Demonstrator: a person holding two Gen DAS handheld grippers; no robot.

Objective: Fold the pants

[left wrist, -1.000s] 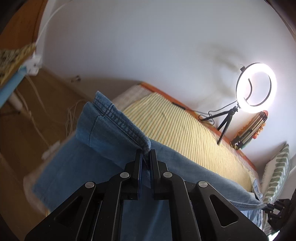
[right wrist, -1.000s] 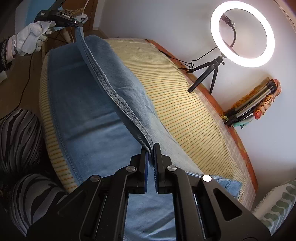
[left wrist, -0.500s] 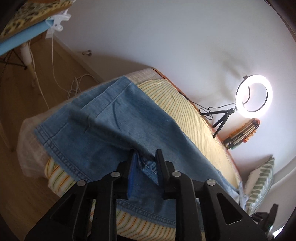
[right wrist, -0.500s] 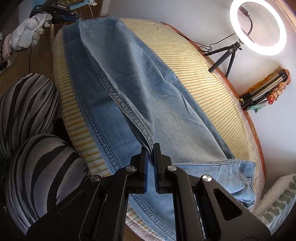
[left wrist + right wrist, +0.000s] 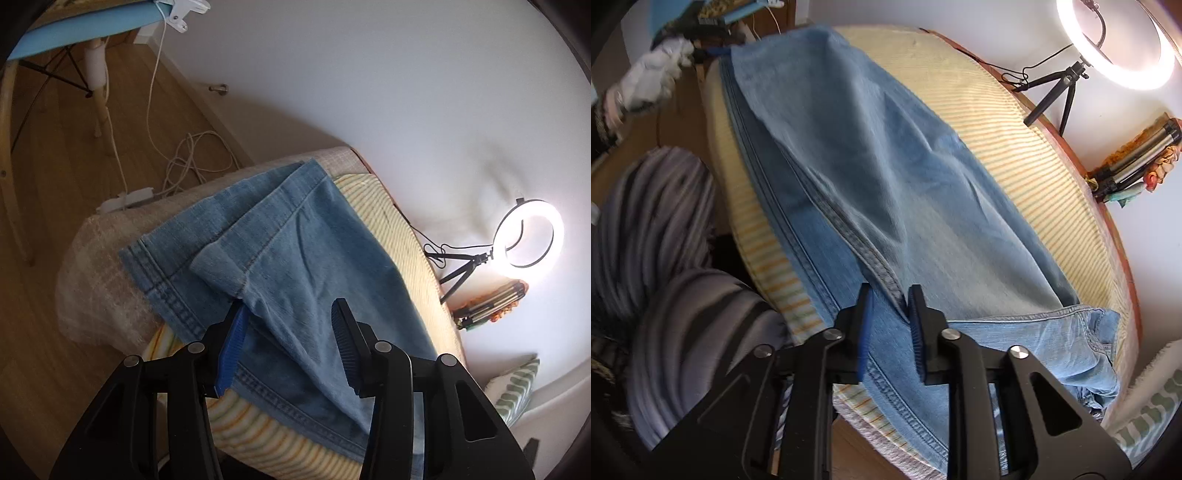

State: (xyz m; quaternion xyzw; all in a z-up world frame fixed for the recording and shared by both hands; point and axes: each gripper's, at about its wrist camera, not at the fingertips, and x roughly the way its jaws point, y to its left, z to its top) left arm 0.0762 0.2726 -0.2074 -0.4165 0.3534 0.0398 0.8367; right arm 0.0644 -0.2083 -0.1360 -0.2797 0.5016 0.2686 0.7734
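Left wrist view first: a second ago my left gripper (image 5: 290, 328) was clamped on the hem with the leg hanging in the air, and now the jaws are opening, standing well apart, with the upper leg's side edge lying loose between them, not pinched. The hem has dropped onto the lower leg at centre left of the frame. Same story on the right: my right gripper (image 5: 891, 317) was pinched on the seam edge, and now its jaws are opening too, a narrower gap, denim fold between them but the pads don't look like they're pressing.

The pants (image 5: 295, 266) are light blue jeans, folded leg over leg, lying lengthwise on the striped yellow mattress (image 5: 1034, 155). The top leg is a bit wrinkled and sits slightly off the bottom one, so the lower leg's stitched seam shows along the near edge.

Only the right wrist view shows the waistband bunched at the lower right, my striped knees (image 5: 665, 295) at left, and my gloved left hand (image 5: 653, 81), blurry, upper left. Only the left view shows both hems, the wooden floor and white cables (image 5: 192, 158). Both catch the ring light (image 5: 528, 232).
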